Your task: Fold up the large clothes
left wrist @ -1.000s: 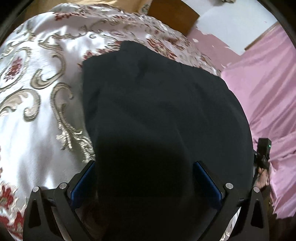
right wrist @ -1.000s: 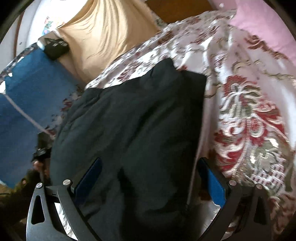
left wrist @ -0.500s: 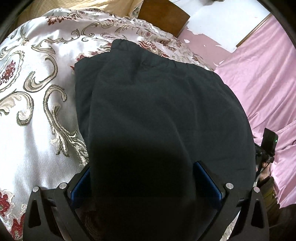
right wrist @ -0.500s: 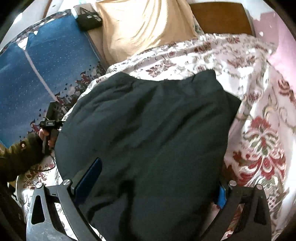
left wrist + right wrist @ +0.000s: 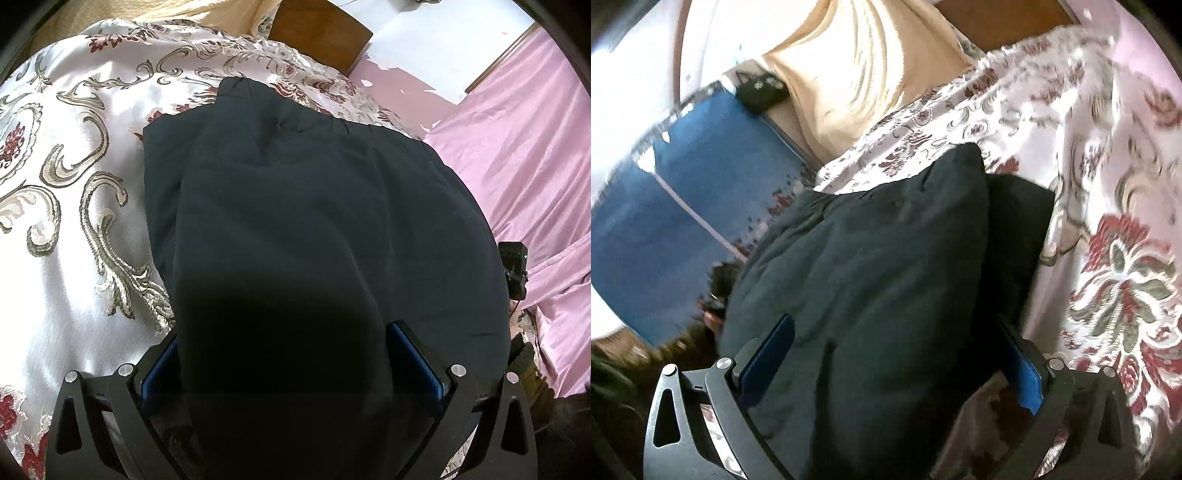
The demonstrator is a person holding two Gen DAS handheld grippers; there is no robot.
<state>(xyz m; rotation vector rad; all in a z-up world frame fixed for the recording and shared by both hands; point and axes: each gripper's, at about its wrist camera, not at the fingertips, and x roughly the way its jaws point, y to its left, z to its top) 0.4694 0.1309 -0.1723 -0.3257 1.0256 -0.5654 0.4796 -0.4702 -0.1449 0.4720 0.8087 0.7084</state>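
Dark garment (image 5: 314,229) is laid on the floral bedspread (image 5: 74,206), folded, one layer offset over another at its side edge. Its near edge is draped between the fingers of both grippers. Left gripper (image 5: 284,354): jaws spread wide, cloth filling the gap; no pinch is seen. Right gripper (image 5: 897,350): also spread, cloth lying across the gap. Pink sheet (image 5: 524,147) is seen beside the bedspread; blue fabric (image 5: 683,221) and beige pillow (image 5: 864,62) beyond, blurred.

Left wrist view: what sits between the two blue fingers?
Only the dark garment fills the gap between the left gripper's blue fingers in the left wrist view, spreading forward over the floral bedspread.
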